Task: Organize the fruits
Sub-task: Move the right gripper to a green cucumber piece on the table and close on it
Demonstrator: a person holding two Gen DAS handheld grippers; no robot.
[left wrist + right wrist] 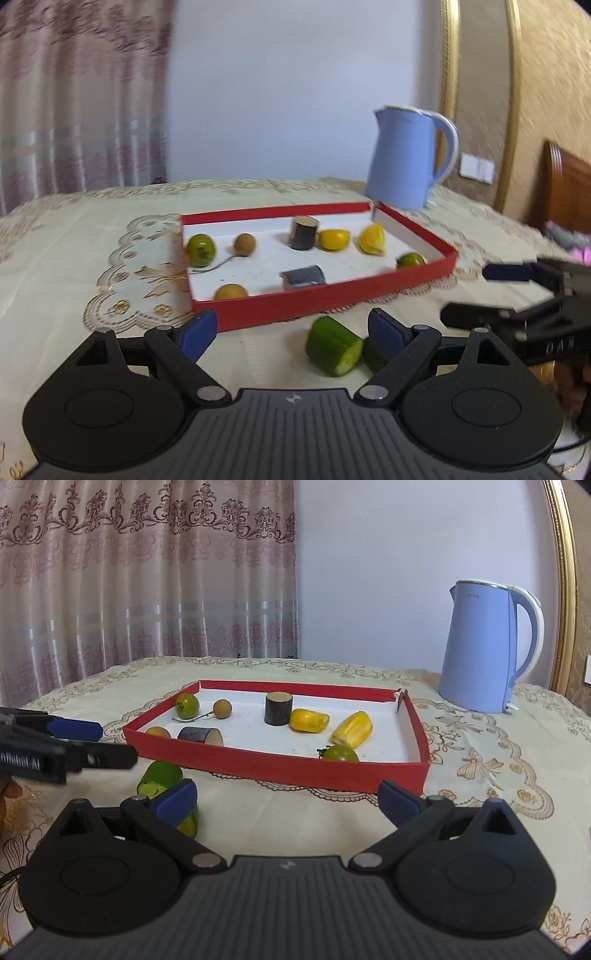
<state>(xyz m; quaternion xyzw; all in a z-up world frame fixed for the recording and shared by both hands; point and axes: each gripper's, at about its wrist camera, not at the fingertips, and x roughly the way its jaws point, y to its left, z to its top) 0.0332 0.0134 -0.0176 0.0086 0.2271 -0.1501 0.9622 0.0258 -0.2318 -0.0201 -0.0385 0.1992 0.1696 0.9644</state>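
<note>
Both claws gape wide and hold nothing: left gripper (291, 330), right gripper (288, 799). Two cucumber pieces (334, 346) lie on the cloth (74, 258), just near of the red tray (332, 295). Bare cloth surrounds the tray; kettle (480, 646) far right.

A shallow red tray (280, 766) with a white floor lies on the surface. In it: two green round fruits (186, 705), a small brown one (222, 709), two yellow pieces (308, 720), a yellow-orange fruit (158, 732) and two dark cylinders (278, 709). Two green cucumber chunks (334, 345) lie just outside its near wall.
</note>
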